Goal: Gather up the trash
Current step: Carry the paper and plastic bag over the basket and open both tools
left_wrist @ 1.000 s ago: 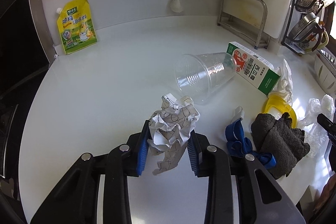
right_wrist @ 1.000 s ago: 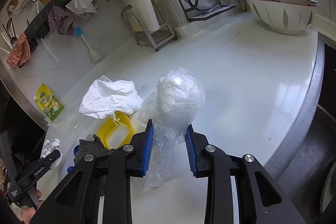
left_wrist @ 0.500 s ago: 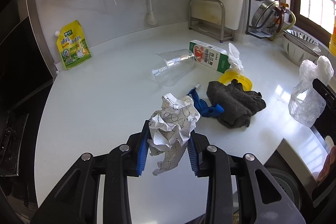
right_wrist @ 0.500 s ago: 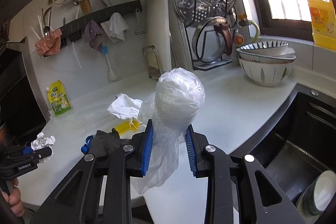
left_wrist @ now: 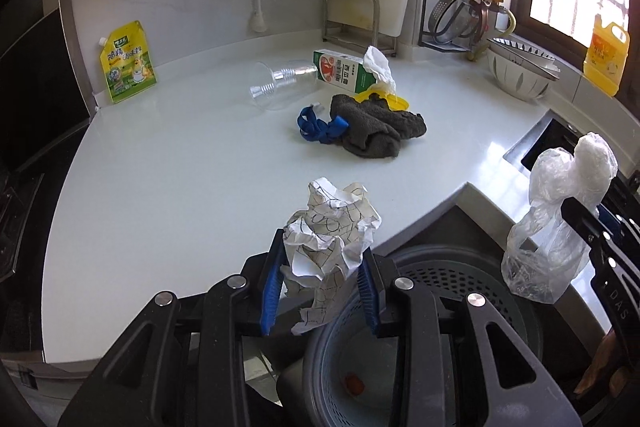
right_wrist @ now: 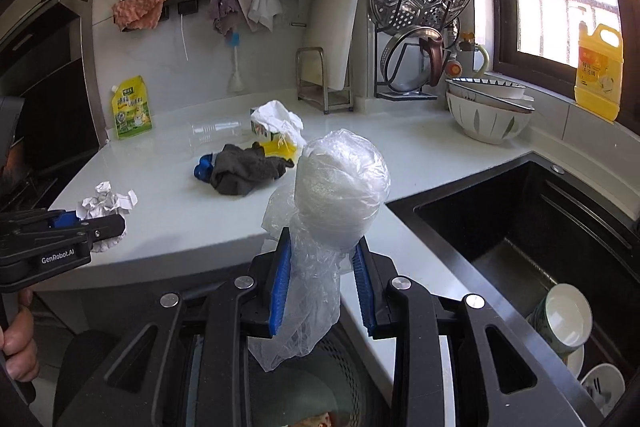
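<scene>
Now both tongs tilt downward over the bin (left_wrist: 452,267): left gripper (left_wrist: 320,279) clamps crumpled paper (left_wrist: 328,231), right gripper (right_wrist: 320,279) clamps a plastic bag (right_wrist: 340,183).

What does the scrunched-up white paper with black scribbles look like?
The crumpled white paper ball with black line drawings is a crinkly sheet squashed into a lumpy wad. The left gripper pinches it between blue pads, with most of the wad above them and a ragged tail hanging below. It is held in the air, touching only the pads, past the counter's edge, above the grey slotted trash bin.
</scene>
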